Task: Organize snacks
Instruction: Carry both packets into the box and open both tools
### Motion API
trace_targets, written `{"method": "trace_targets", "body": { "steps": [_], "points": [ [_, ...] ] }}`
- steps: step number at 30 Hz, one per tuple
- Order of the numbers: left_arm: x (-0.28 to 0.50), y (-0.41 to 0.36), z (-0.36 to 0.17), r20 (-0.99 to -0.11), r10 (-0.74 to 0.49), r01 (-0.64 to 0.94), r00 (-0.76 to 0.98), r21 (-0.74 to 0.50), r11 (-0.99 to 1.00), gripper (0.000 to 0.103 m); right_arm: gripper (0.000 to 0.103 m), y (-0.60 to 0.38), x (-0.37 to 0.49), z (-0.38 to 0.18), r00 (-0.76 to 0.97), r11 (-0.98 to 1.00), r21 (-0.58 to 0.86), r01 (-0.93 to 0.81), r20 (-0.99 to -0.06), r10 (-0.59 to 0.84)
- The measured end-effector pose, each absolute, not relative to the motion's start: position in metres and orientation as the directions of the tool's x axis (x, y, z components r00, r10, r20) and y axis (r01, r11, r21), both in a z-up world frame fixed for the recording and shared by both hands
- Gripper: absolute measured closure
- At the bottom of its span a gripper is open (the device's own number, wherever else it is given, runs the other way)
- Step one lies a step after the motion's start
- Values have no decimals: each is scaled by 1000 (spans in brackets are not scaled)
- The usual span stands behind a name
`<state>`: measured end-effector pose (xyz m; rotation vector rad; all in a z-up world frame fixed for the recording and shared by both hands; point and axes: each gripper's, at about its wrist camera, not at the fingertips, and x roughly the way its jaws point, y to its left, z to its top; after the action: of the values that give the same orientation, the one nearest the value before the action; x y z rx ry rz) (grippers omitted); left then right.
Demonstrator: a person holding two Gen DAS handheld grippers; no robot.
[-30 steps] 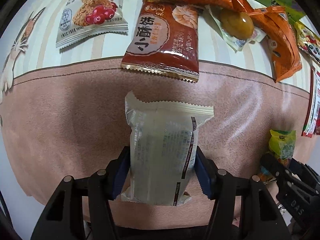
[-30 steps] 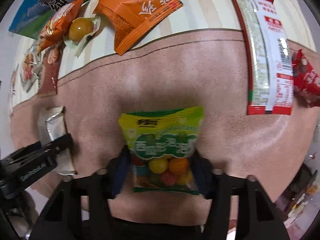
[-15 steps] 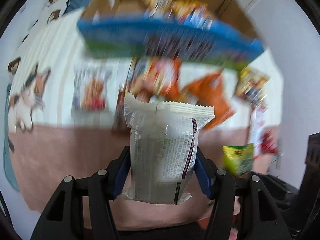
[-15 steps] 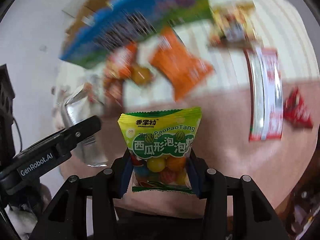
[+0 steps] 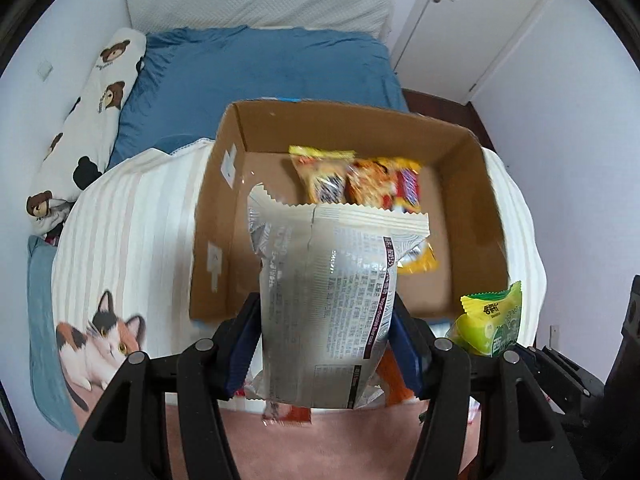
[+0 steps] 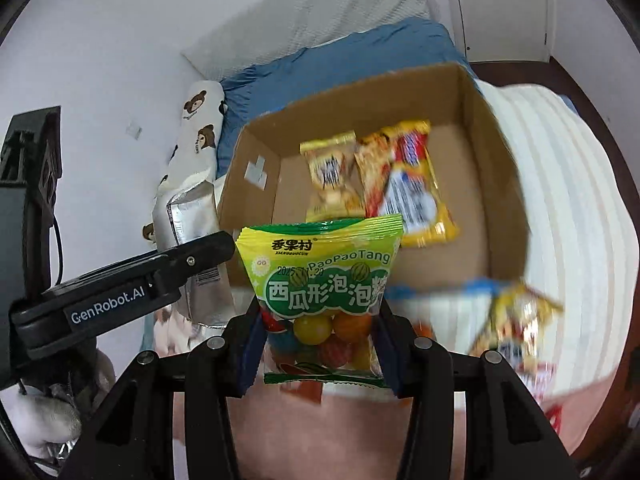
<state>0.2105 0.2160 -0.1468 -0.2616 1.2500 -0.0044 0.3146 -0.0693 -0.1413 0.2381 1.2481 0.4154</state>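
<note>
My left gripper (image 5: 326, 344) is shut on a silver-white snack packet (image 5: 332, 296), held upright in the air in front of an open cardboard box (image 5: 216, 216). My right gripper (image 6: 320, 344) is shut on a green and yellow bag of coloured gumballs (image 6: 320, 280), also raised before the box (image 6: 496, 184). The box holds a few yellow and orange snack packets (image 5: 356, 180), which also show in the right wrist view (image 6: 384, 176). The gumball bag shows at the right of the left wrist view (image 5: 492, 320). The silver packet and left gripper show at the left of the right wrist view (image 6: 192, 224).
The box stands on a striped blanket with a cat print (image 5: 104, 336) over a pink cloth (image 5: 344, 440). A blurred yellow snack (image 6: 516, 320) lies right of the box front. A blue bed (image 5: 260, 72) and bear-print pillow (image 5: 96, 96) lie behind.
Both grippers have lifted their packets off the pink cloth and tilted up, so the views swing from the scattered snacks to the open box ahead.
</note>
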Motion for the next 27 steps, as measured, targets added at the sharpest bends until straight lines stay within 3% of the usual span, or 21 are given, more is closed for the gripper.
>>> {"method": "trace_targets", "body": {
  "steps": [16,25,26,27],
  "points": [
    [306,258,-277,-979,-202,-261,-5,-194,946,45,52,-7,405,-243,47,926,350,-142,-932,359],
    [306,247,-288,-983,-180,-233,-35,-168,958,44,50,0,412,-283,-64,931,346,-113,-938,341],
    [307,245,-289,-983,-178,-226,-44,-163,960,44,39,1,412,-286,-79,936,332,-115,-942,325],
    [307,245,-289,-982,-180,-226,-48,-165,960,44,17,2,413,-288,-81,941,319,-117,-947,311]
  ]
}}
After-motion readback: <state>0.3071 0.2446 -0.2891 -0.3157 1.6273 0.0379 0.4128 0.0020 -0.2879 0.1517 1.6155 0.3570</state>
